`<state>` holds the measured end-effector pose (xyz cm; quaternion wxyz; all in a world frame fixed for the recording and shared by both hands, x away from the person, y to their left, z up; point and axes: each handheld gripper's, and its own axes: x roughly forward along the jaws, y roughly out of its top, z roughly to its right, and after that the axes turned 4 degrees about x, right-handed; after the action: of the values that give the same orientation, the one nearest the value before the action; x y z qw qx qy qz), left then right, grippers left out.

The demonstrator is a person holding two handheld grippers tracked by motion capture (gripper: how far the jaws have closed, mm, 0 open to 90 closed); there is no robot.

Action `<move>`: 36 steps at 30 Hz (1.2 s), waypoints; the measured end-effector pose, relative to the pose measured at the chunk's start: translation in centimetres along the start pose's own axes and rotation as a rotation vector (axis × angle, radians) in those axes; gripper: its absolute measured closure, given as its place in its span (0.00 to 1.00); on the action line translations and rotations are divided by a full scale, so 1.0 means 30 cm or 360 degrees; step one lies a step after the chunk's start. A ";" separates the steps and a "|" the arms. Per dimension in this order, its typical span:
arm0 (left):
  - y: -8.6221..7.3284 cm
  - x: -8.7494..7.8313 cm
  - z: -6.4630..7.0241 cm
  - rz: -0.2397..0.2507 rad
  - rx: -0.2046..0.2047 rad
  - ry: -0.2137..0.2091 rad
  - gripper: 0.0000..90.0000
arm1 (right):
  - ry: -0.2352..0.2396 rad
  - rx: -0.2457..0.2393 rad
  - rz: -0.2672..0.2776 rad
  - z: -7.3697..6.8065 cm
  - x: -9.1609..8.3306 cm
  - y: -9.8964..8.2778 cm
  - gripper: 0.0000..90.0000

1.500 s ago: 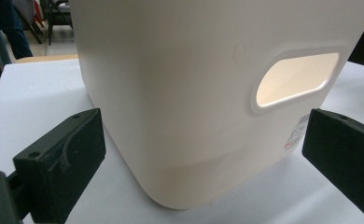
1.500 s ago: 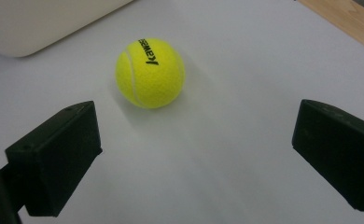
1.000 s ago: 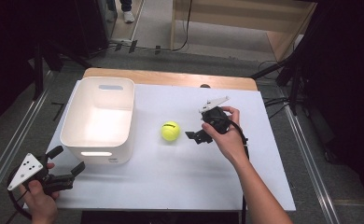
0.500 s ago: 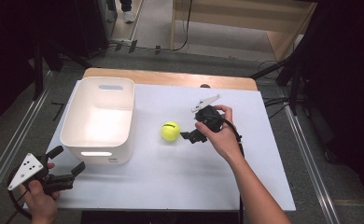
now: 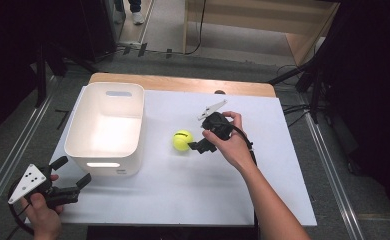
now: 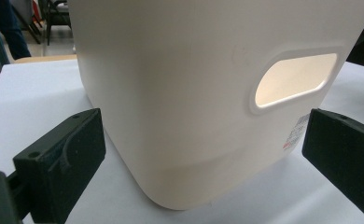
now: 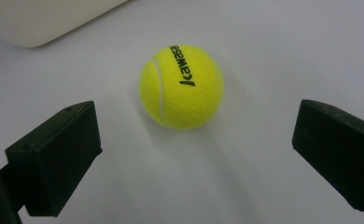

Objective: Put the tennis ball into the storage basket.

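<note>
Yellow felt marks the tennis ball (image 5: 182, 140), printed with black lettering, which sits on the white worktop (image 5: 183, 190) just beside the right wall of the tall white plastic bin (image 5: 105, 127) with cut-out handles. The right gripper (image 5: 199, 146) is by far the nearer of the 2: in the high view it sits immediately to the ball's right, jaws pointing at it. In the right gripper view the ball (image 7: 181, 86) lies straight ahead, centred between the 2 black jaws, which stand wide apart, released and holding nothing. A round ball has no long axis, so any closing line should serve; the likely move is a short push forward until the jaws flank it. The left gripper (image 5: 65, 180) hovers at the worktop's near left corner, likewise spread and empty, facing the bin's handle wall (image 6: 203, 93), with the bin between it and the ball.
</note>
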<state>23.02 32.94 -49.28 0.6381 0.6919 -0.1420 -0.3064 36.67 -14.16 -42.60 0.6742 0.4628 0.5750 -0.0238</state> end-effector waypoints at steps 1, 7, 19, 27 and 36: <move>0.000 0.000 0.000 0.0003 -0.0002 -0.0001 0.00 | 0.0001 -0.0011 -0.0011 -0.003 0.006 0.005 0.00; 0.000 0.000 0.000 0.0002 -0.0002 0.0000 0.00 | 0.0005 -0.0026 -0.0040 -0.009 0.025 0.013 0.00; 0.000 0.000 0.000 0.0001 -0.0001 -0.0002 0.00 | 0.0030 -0.0047 -0.0108 -0.020 0.065 0.030 0.00; 0.000 0.000 0.000 0.0004 -0.0001 -0.0005 0.00 | 0.0046 -0.0036 -0.0148 -0.017 0.091 0.039 0.00; 0.001 0.000 -0.001 0.0004 -0.0001 -0.0004 0.00 | 0.0055 -0.0026 -0.0168 -0.010 0.119 0.054 0.21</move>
<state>23.04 32.96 -49.26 0.6385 0.6912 -0.1437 -0.3066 38.56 -11.26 -44.47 0.6658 0.4267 0.6104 -0.0465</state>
